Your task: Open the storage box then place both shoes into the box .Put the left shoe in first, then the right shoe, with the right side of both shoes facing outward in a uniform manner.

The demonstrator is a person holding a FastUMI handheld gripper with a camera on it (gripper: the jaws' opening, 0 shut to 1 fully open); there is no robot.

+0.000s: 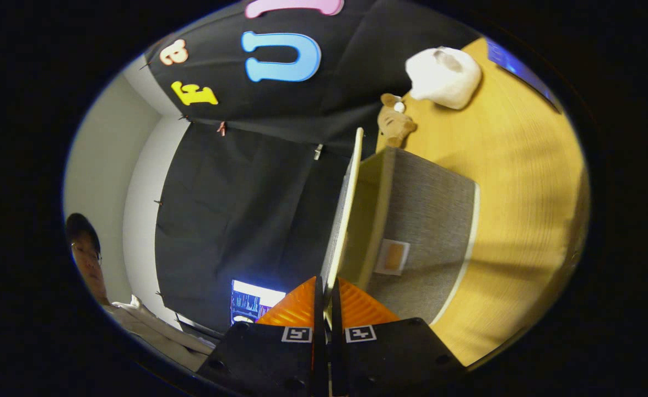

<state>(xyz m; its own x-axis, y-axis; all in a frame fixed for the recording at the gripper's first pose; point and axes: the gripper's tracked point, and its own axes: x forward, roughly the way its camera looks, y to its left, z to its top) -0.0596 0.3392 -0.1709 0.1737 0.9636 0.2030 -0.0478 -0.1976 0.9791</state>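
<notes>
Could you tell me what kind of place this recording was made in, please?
Probably a recording booth: black cloth wall, wooden table, lit monitor. The orange-fingered gripper pinches the grey fabric storage box's lid.

Dim overall, with warm light falling on the wooden counter (522, 182), brightest across its middle and fading toward the far rim. Soft shadow cast beside the grey storage box (428, 220) and under its raised lid (343, 220), pinched at its near edge between both orange fingers (296, 309) of the claw (327, 303). Strong fisheye bending: straight edges curved, scene rolled sideways, detail smeared and darkened at the rim. White shoe (442, 77) slightly overexposed, little texture. Glowing screen (252, 303) blown out with blue glare. Black cloth backdrop swallowing light, folds barely visible. Claw body near-black, faintly soft.
</notes>
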